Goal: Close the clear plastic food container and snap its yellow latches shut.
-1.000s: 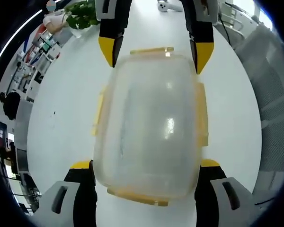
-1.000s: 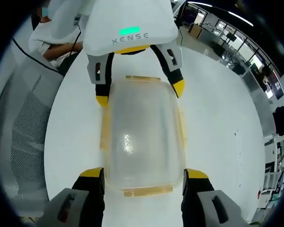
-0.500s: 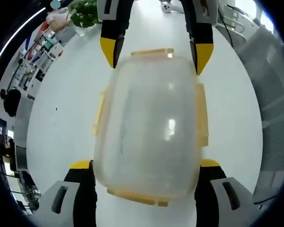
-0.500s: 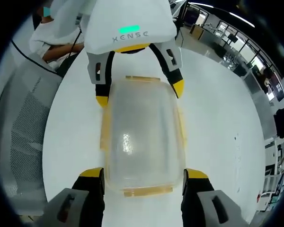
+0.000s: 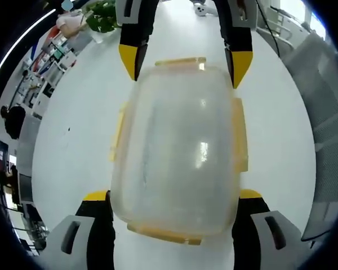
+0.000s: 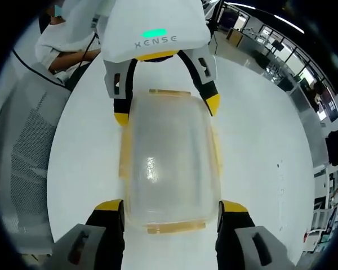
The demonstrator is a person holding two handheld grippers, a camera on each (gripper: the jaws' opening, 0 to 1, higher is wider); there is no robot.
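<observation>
Two close downward views from opposite ends, facing each other, sharing the container (image 5: 177, 149) on the table (image 6: 253, 152)

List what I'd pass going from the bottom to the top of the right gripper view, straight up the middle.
Right tongs → container on the white table → left tongs reaching in from the far side.

The container (image 5: 177, 149) sits on the table (image 5: 73, 146) between the left gripper (image 5: 172, 211) and the right gripper (image 6: 170, 216), which face each other, jaws straddling opposite ends. A chair (image 6: 22, 152) stands beside the table.
</observation>
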